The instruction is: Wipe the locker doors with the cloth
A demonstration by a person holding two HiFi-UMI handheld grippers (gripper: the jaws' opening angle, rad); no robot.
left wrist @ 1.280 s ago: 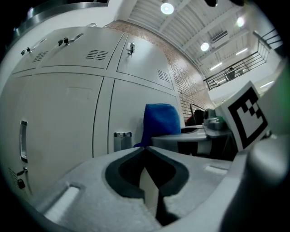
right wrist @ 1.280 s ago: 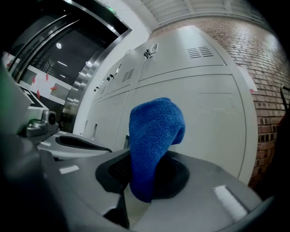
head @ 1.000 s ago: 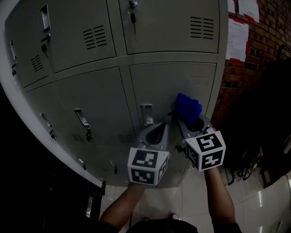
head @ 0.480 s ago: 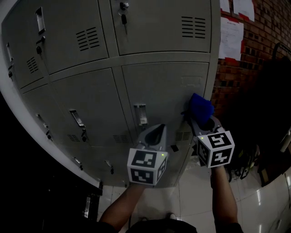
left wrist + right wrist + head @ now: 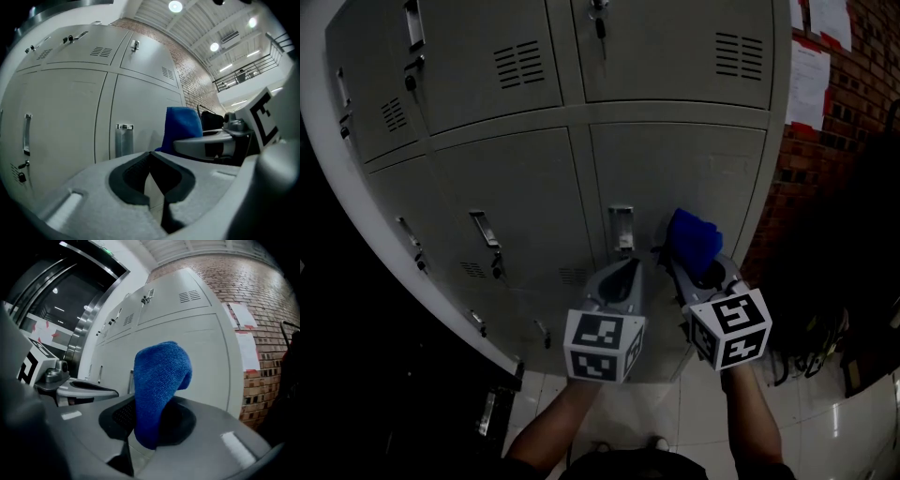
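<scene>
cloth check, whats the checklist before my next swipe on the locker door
1. Grip on the cloth: the right claw is shut on it, and a thick wad sticks out past the tips. ok
2. Cloth pressed on the lower right locker door: it is up against or just short of the panel. cannot tell
3. Left claw out of the way: it is shut, empty, beside the right one and off the cloth. ok
4. Free path to the left: the handle stands close beside the cloth, so a leftward swipe would likely snag on it. not ok
5. Door closed: it looks flush with its neighbours. ok
</scene>
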